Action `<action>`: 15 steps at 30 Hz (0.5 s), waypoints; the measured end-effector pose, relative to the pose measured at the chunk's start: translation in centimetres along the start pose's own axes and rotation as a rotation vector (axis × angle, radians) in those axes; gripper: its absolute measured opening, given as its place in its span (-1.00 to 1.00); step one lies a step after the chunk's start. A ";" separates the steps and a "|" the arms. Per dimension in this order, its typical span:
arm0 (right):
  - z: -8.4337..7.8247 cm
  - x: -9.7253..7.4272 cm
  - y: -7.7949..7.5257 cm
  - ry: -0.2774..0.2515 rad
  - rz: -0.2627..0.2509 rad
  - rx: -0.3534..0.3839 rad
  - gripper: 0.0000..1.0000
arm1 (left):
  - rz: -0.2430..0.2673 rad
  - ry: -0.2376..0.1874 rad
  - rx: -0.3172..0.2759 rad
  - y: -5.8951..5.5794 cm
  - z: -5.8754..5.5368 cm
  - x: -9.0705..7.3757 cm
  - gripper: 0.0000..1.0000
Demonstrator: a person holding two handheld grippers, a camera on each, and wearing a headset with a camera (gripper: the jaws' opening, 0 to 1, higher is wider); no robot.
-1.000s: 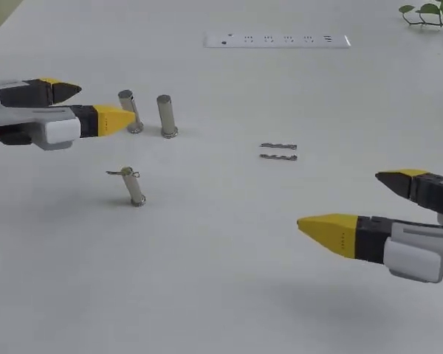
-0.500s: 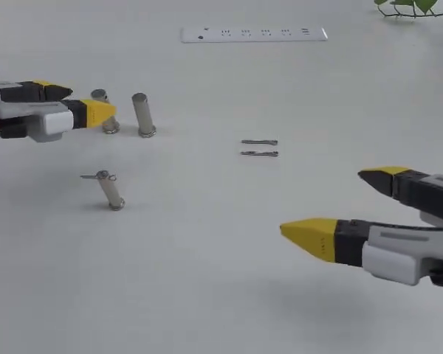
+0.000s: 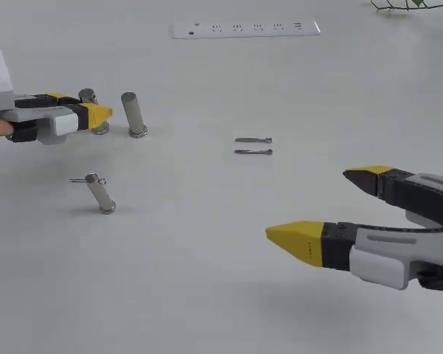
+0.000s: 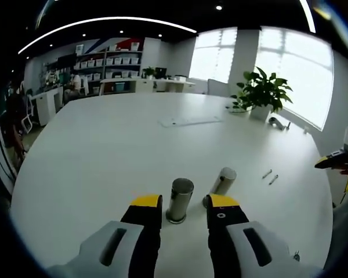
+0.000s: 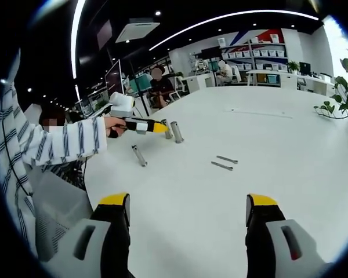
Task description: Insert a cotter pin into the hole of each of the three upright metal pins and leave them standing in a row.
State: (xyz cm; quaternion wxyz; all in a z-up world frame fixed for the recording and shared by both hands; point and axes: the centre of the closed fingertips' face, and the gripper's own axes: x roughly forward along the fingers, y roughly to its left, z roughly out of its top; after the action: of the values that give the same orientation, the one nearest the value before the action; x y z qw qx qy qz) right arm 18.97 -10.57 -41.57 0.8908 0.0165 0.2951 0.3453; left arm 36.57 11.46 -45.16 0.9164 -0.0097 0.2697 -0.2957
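The upright grey metal pin (image 4: 180, 200) stands between my left gripper's (image 4: 184, 204) open yellow-tipped fingers (image 4: 146, 204), untouched. I'd close squarely on the mid-shaft, leaving its top free. My right gripper (image 3: 305, 204) hangs open and empty, near two loose silver cotter pins (image 3: 253, 140). A second grey pin (image 3: 100, 193), cotter fitted, lies tipped on the white tabletop (image 3: 207, 280).

The table (image 3: 207, 251) holds 2 upright pins (image 3: 134, 114), 1 toppled pin (image 3: 101, 195) (cotter fitted), 2 loose cotters (image 3: 253, 140), 1 power strip (image 3: 244, 29).
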 end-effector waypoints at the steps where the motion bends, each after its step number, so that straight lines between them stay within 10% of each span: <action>1: 0.0 0.0 0.0 0.000 0.000 0.002 0.60 | -0.004 0.002 0.001 -0.1 -0.1 0.1 -0.40; 15: 0.0 0.1 -0.2 -0.008 -0.002 0.014 0.60 | 0.041 0.013 0.128 1.6 -0.4 1.3 -0.79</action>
State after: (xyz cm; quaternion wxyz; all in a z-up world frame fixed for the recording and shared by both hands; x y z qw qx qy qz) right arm 19.15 -10.67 -41.72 0.8922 0.0241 0.2939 0.3422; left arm 38.11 12.10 -46.44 0.9192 0.0565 0.2562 -0.2937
